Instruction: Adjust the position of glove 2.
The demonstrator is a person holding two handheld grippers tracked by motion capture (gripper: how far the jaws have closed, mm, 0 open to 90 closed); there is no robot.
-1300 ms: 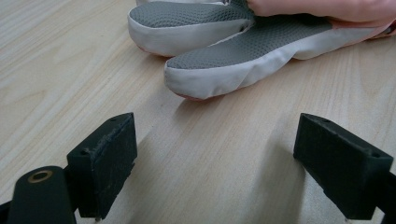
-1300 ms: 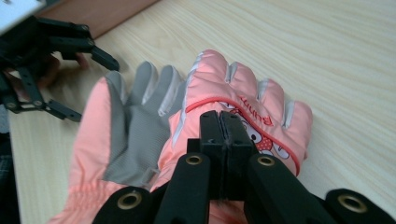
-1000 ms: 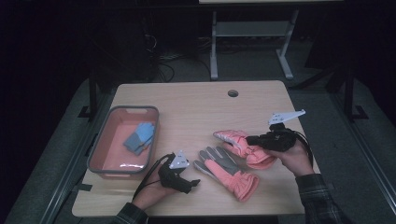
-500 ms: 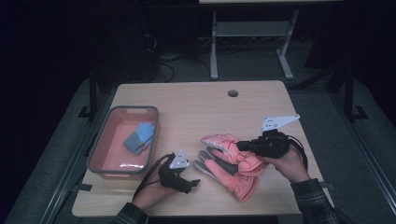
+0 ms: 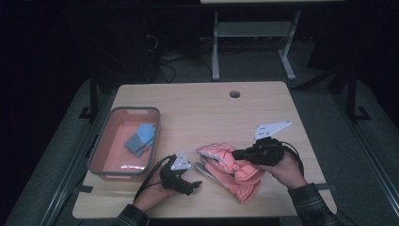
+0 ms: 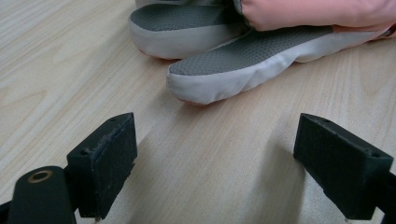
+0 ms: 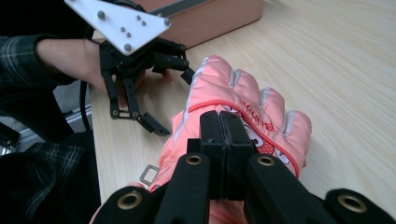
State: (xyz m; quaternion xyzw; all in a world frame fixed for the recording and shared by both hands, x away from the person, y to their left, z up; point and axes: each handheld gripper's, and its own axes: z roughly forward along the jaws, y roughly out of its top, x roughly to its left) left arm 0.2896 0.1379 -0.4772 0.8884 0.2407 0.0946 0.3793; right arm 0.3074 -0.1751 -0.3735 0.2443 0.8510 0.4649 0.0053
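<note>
Two pink winter gloves lie near the table's front. The lower glove (image 5: 242,188) rests palm up, its grey fingers (image 6: 233,70) pointing at my left gripper (image 5: 195,185). That gripper sits open on the wood, with bare table between its jaws (image 6: 215,177). My right gripper (image 5: 235,154) is shut on the upper pink glove (image 5: 217,153) and holds it over the lower one. In the right gripper view the jaws (image 7: 223,135) are pressed together on the back of this glove (image 7: 243,93), near its red trim and printed picture. The left gripper (image 7: 173,100) stands just beyond its fingertips.
A pink tray (image 5: 136,109) with a grey rim stands at the left and holds a blue glove (image 5: 141,137). The table has a round cable hole (image 5: 234,94) near its far edge. A metal frame stands on the dark floor behind the table.
My right gripper has moved left with the pink glove, bringing it from the right side over the other glove. The left gripper has stayed where it was.
</note>
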